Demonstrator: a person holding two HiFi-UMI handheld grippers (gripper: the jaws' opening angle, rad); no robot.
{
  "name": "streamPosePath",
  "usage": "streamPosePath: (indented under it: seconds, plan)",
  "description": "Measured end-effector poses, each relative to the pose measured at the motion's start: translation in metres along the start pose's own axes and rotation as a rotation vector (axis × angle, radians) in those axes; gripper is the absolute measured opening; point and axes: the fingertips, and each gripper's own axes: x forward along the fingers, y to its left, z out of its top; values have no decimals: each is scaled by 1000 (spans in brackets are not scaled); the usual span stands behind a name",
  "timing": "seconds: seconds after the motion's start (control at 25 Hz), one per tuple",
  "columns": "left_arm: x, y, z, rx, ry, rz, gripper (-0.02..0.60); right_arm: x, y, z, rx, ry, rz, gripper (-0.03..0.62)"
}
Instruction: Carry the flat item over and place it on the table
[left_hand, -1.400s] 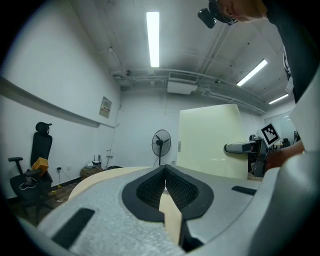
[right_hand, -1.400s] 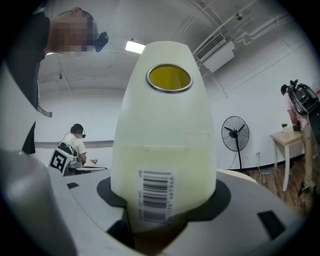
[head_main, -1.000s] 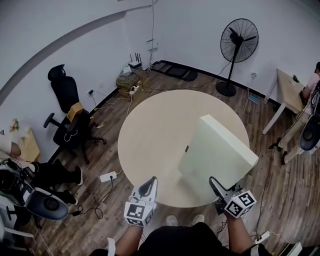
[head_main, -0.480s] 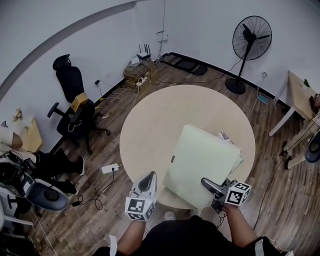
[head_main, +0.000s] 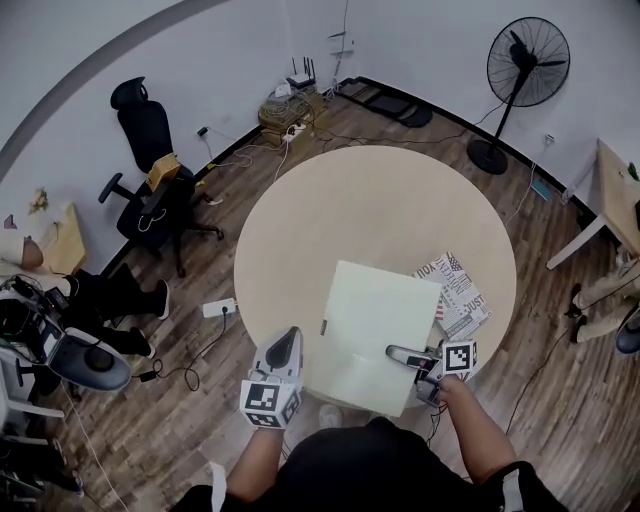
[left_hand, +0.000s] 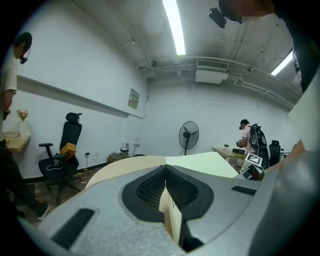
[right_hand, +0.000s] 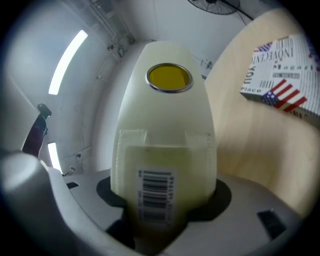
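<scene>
The flat item (head_main: 370, 335) is a pale green file box with a barcode label and a yellow-ringed hole on its spine (right_hand: 165, 100). It lies level on the near part of the round beige table (head_main: 330, 220), its near edge at the table's rim. My right gripper (head_main: 398, 354) is shut on the spine at its right side, jaws held wide by its thickness (right_hand: 160, 210). My left gripper (head_main: 287, 342) hovers beside the table's near-left edge, left of the item and apart from it. Its pads meet at the tip (left_hand: 165, 172) and hold nothing.
A printed paper with stars and stripes (head_main: 455, 295) lies on the table, partly under the item's far right corner. A black office chair (head_main: 150, 190), floor cables with a power strip (head_main: 218, 308), a standing fan (head_main: 525, 70) and a side desk (head_main: 620, 190) ring the table.
The flat item has come down from a steep tilt to lie level on the table, nearer to me. The printed paper now shows beside it. The left gripper stayed shut and empty.
</scene>
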Motion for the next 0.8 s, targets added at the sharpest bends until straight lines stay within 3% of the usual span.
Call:
streamPosePath:
  seconds: [0.12,0.28,0.4,0.52,0.64,0.8]
  plan:
    - [-1,2,-6,3,25,26,6,9,-18,-9,56,97,43,290]
    - [0,2,-12,-6,45,50,6,11,-49,-15,173,147,21,293]
    - [1,4,-17,-8,55,64,6,18,-64,-14,157,187,28,293]
    - [-1,5,-20,-6,64,76,6,23,-78,-21,176,237,9,295]
    - [-5,8,-20,-7,67,98,6,27,-83,-30,291,261,-6,298]
    - [-11,16,-24,-31,75,112,6,32,-100,-37,321,309,-71,301]
